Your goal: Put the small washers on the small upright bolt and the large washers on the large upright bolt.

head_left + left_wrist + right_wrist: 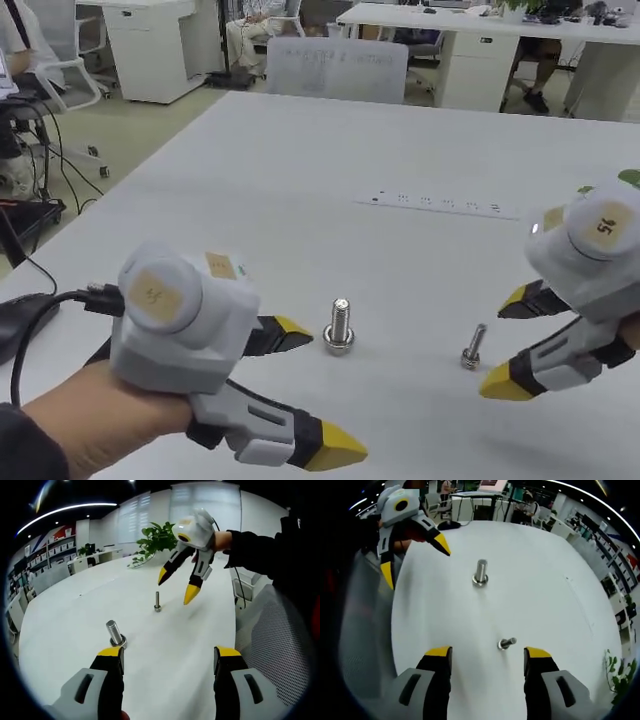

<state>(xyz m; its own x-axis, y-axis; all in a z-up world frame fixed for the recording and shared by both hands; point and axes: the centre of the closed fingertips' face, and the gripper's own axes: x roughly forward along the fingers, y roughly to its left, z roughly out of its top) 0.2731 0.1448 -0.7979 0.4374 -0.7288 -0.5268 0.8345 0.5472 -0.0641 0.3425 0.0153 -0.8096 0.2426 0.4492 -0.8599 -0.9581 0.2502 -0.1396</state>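
Note:
The large upright bolt (339, 325) stands on the white table (300, 180) with a ring at its base, just right of my left gripper (313, 390). The left jaws are open and hold nothing. The small bolt (474, 345), also ringed at its foot, stands just left of my right gripper (506, 340), which is open and empty too. In the left gripper view the large bolt (116, 633) is close by the left jaw, with the small bolt (157, 601) and the right gripper (176, 586) beyond. In the right gripper view the small bolt (506, 643) lies between my jaws; the large bolt (480, 572) and left gripper (415, 560) are farther off.
A flat power strip (440, 203) lies across the table behind the bolts. A black cable (40, 310) runs off the table's left edge. A grey chair back (337, 68) stands at the far side, and a potted plant (157, 537) sits at the table's end.

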